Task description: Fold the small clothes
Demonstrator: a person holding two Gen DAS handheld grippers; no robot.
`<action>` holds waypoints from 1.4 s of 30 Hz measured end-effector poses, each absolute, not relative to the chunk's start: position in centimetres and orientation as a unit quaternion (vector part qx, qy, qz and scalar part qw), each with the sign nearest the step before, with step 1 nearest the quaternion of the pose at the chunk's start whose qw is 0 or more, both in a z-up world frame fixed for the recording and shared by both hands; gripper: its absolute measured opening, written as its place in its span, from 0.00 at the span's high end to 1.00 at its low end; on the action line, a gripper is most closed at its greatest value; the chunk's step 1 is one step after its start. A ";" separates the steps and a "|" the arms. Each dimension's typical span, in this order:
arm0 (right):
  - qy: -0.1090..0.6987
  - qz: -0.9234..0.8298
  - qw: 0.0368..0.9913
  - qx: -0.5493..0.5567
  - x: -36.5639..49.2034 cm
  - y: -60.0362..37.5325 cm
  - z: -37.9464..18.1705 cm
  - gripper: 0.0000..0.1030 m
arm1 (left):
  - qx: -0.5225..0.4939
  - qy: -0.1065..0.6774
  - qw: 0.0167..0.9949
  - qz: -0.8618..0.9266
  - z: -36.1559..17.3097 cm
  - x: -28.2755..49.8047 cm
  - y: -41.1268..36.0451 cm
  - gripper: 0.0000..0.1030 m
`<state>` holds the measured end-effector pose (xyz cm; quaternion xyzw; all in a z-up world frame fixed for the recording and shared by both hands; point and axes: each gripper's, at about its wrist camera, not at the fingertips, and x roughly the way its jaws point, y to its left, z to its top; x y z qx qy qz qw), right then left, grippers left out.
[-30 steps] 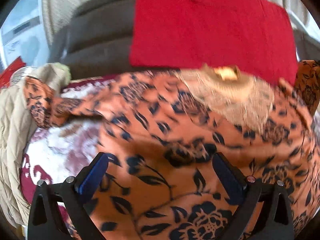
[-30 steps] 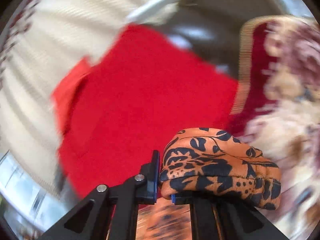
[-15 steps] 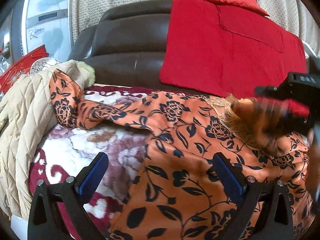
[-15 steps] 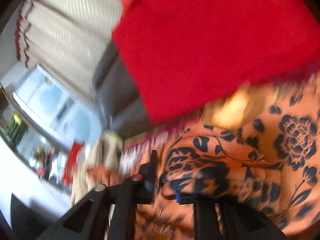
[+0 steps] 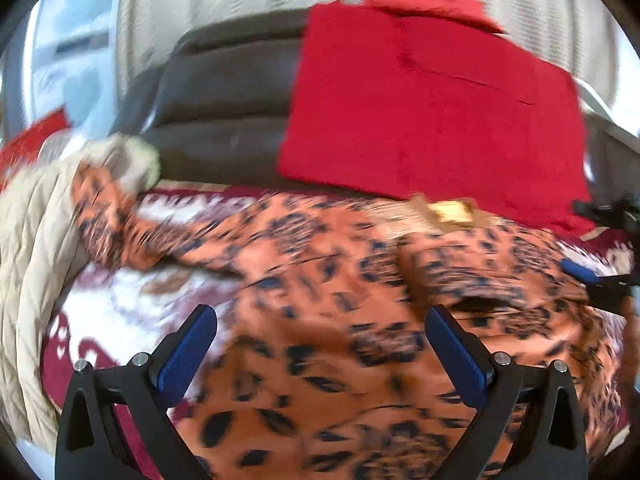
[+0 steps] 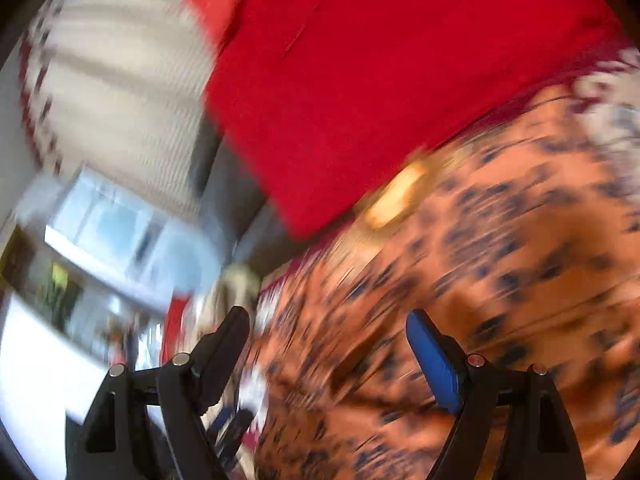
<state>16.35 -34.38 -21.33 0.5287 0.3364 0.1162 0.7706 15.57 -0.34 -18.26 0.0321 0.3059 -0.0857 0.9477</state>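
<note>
An orange garment with dark floral print (image 5: 320,264) lies spread on the sofa seat, its gold neck label (image 5: 450,210) toward the backrest. One sleeve (image 5: 104,216) reaches left onto a beige jacket. The other sleeve lies folded across the body (image 5: 460,276). My left gripper (image 5: 320,320) hovers open just above the cloth with nothing between its pads. My right gripper (image 6: 328,320) is opening over the garment (image 6: 500,240), and no cloth is pinched between its pads. Its fingers (image 5: 580,271) show at the right edge of the left wrist view. Both views are motion-blurred.
A red cloth (image 5: 432,112) hangs over the dark sofa backrest (image 5: 224,92). A beige quilted jacket (image 5: 28,260) lies on the left of the seat. A maroon and white floral blanket (image 5: 132,300) covers the seat under the garment.
The right gripper carried the bunched sleeve across the garment, then its jaws opened and the sleeve dropped onto the body. The left gripper stayed open and rose slightly.
</note>
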 end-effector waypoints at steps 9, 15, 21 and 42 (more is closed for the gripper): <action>0.353 0.021 0.723 0.594 15.6 -41.1 -26.4 0.45 | 0.156 0.343 0.919 -0.116 -20.9 16.9 -10.7 0.00; 0.367 0.035 0.727 0.580 17.1 -40.3 -26.0 0.45 | 0.163 0.360 0.916 -0.074 -20.7 21.4 -11.4 0.00; 0.364 0.039 0.735 0.571 17.3 -40.0 -25.0 0.45 | 0.081 0.353 0.932 -0.010 -15.7 25.1 -4.1 0.00; 0.383 0.087 0.793 0.465 19.0 -33.4 -22.6 0.45 | -0.141 0.411 0.890 0.137 -13.3 23.2 27.5 0.00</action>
